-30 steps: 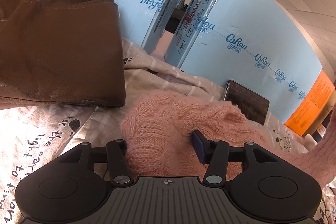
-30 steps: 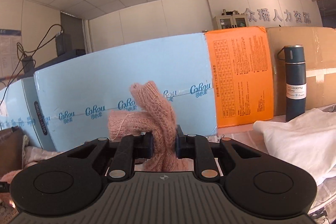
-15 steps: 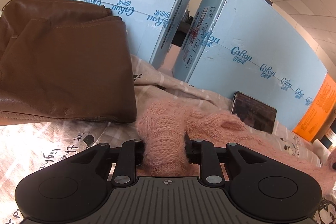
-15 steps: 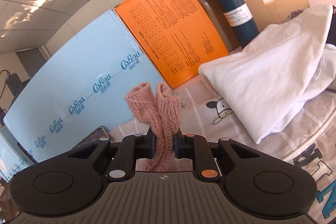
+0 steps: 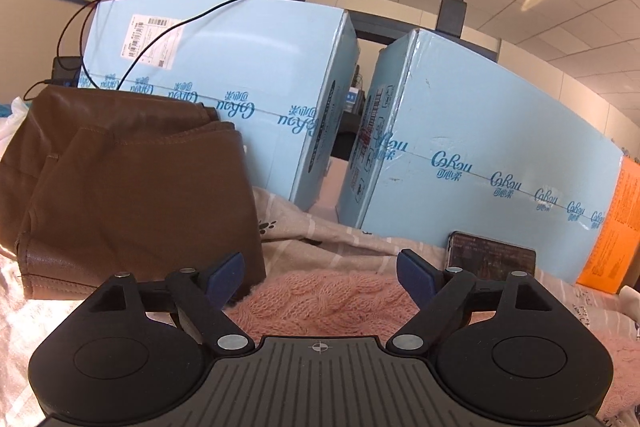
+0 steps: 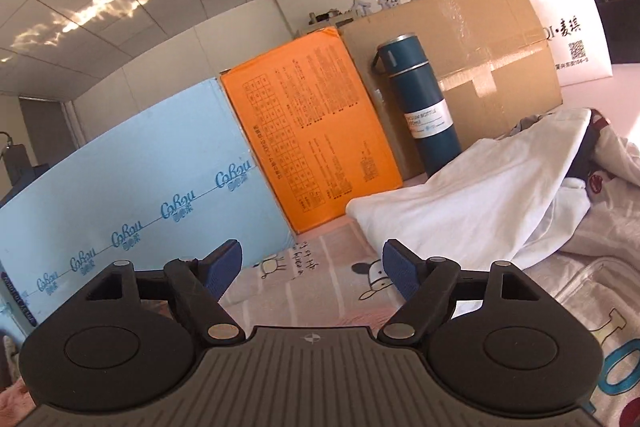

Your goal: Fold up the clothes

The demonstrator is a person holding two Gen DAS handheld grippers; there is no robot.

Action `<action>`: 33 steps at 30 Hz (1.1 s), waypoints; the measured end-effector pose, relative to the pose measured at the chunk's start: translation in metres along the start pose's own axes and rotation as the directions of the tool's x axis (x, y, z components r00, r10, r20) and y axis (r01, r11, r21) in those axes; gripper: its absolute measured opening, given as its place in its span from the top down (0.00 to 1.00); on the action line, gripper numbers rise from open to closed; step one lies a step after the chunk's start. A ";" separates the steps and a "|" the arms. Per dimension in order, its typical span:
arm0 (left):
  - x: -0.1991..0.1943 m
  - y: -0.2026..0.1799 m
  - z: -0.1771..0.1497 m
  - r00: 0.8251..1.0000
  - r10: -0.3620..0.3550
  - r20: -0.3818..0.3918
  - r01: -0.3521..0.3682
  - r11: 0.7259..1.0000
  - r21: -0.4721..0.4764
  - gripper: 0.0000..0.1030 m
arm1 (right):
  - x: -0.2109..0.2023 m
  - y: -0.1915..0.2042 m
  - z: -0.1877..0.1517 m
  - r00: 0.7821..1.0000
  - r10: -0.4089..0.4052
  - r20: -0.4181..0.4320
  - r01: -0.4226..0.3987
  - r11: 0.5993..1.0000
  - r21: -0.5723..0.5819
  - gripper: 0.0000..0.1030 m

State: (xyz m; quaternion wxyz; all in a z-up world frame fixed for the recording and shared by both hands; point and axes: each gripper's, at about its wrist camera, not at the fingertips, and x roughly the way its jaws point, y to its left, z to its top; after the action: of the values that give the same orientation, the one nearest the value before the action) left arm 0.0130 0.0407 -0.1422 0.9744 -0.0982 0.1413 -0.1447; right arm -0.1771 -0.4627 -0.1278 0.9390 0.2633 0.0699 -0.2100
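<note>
While the left gripper [image 5: 320,273] hangs just above the pink sweater [image 5: 324,303], its jaws are opening and nothing is pinched between them; the knit lies flat on the printed sheet [image 5: 304,227] below and slightly ahead of the blue pads [image 5: 226,273]. The sweater's length seems to run across the view, from beside the folded brown garment [image 5: 132,187] at the left toward the lower right edge, where more pink knit shows. A dark phone [image 5: 492,257] leans against the light blue boxes [image 5: 480,155] just behind it.

Further right, the right gripper [image 6: 312,267] also has its jaws opening with nothing between them; under it only the cartoon-print sheet [image 6: 332,267] shows, and just a sliver of pink appears at the lower left corner of that view. Beyond lie a white garment [image 6: 472,199], well to the right of the gripper, a blue flask [image 6: 424,111] and an orange box [image 6: 316,135].

Judging from this, the left hand is the nearer one to the sweater, which lies to the left of the right hand, so the next fold would probably start from the left side, with the right hand reaching back across.
</note>
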 end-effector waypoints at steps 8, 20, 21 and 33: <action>0.010 -0.077 0.004 0.930 -0.330 -0.160 0.365 0.804 0.468 0.06 | 0.035 0.001 -0.021 0.944 0.038 -0.327 -0.016 0.997 0.071 0.17; 0.064 -0.106 -0.005 0.773 -0.408 -0.485 0.626 0.613 0.482 0.76 | 0.029 -0.002 -0.017 0.947 0.049 -0.318 -0.024 0.996 0.083 0.15; 0.059 -0.103 -0.006 0.772 -0.425 -0.472 0.632 0.592 0.501 0.86 | 0.029 -0.002 -0.017 0.947 0.049 -0.317 -0.024 0.996 0.080 0.15; -0.056 -0.095 -0.015 0.784 -0.545 -0.297 0.590 0.506 0.630 0.89 | 0.001 0.016 -0.013 0.953 0.216 -0.214 -0.210 0.976 0.049 0.16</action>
State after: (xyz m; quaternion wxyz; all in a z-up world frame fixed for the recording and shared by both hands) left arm -0.0675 -0.0330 -0.1208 0.8301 0.2378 0.0655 -0.5001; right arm -0.1691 -0.4440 -0.1313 0.9394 0.3026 0.1410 -0.0783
